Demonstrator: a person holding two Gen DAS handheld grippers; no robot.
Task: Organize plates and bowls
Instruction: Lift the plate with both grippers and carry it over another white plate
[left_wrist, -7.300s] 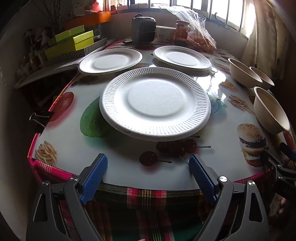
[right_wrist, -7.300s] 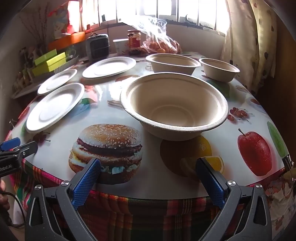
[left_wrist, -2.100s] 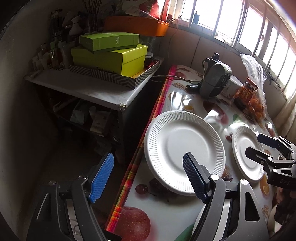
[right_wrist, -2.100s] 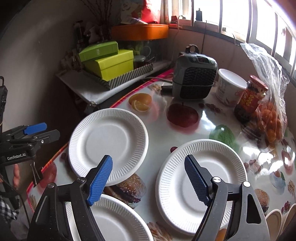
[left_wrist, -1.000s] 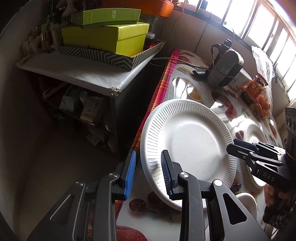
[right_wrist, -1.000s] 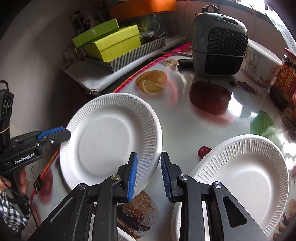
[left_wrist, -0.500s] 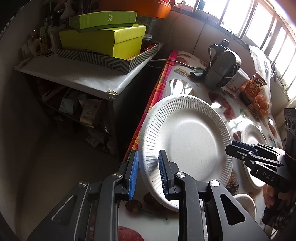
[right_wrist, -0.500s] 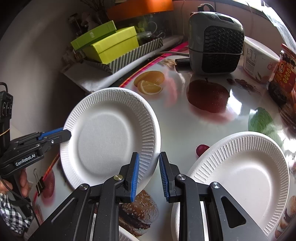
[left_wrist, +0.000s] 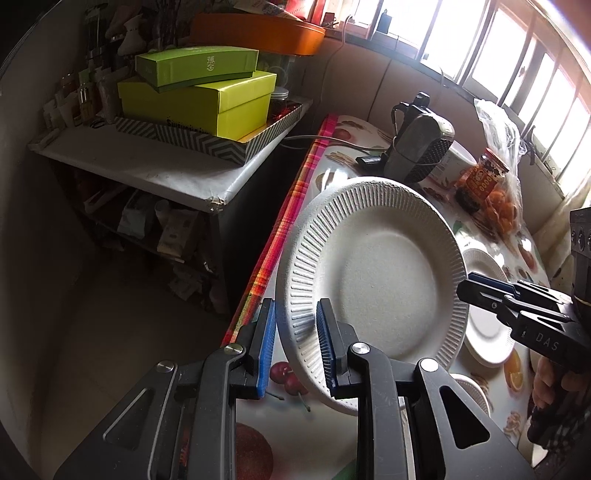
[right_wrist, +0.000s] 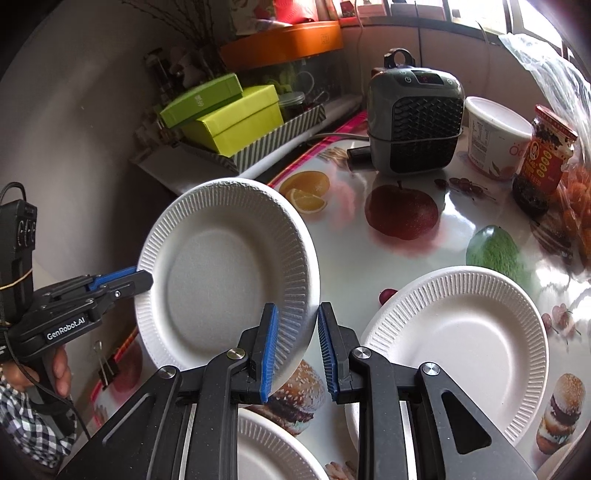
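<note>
A white paper plate (left_wrist: 373, 284) is lifted off the table and tilted, held by both grippers on opposite rims. My left gripper (left_wrist: 293, 345) is shut on its left rim; it shows in the right wrist view (right_wrist: 142, 277). My right gripper (right_wrist: 295, 349) is shut on its right rim; it shows in the left wrist view (left_wrist: 469, 286). The same plate shows in the right wrist view (right_wrist: 225, 273). A second paper plate (right_wrist: 458, 347) lies flat on the table to the right. A third plate (right_wrist: 273, 450) lies at the bottom, part hidden by the gripper.
A grey heater (right_wrist: 415, 125), a white tub (right_wrist: 495, 134), a red-labelled jar (right_wrist: 546, 162) and a bag of oranges (left_wrist: 500, 206) stand at the table's far end. A side shelf with green boxes (left_wrist: 199, 96) stands beside the table's left edge (left_wrist: 288, 218).
Both grippers closed on opposite rims of the plate, and it has risen off the table and tilted up towards the cameras.
</note>
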